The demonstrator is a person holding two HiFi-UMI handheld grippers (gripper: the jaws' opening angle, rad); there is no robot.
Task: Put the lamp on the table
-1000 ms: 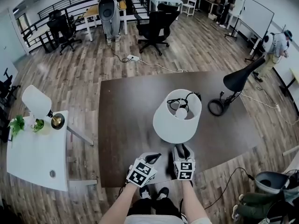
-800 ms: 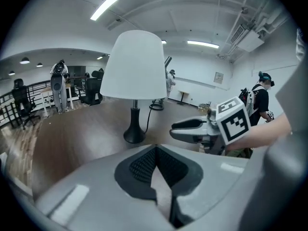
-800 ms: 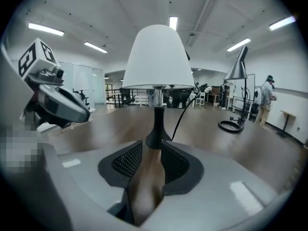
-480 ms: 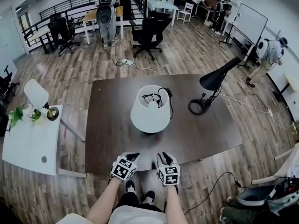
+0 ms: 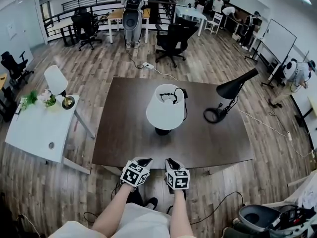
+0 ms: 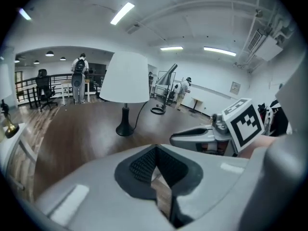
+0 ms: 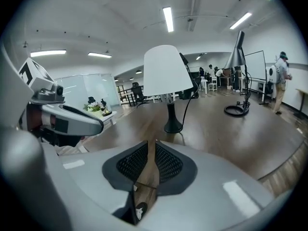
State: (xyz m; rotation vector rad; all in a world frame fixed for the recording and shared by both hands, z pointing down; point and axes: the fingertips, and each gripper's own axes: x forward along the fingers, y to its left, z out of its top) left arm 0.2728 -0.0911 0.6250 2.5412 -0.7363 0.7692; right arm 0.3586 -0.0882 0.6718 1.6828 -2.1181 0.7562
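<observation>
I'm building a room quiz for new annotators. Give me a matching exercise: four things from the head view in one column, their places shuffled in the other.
1 white-shaded table lamp
2 black desk lamp with ring base
3 small green plant
4 black office chair

A on the white side table
B on the wood floor beyond the dark brown table
C middle of that table
D right part of that table

Pairs: 1-C, 2-D, 3-A, 4-B
</observation>
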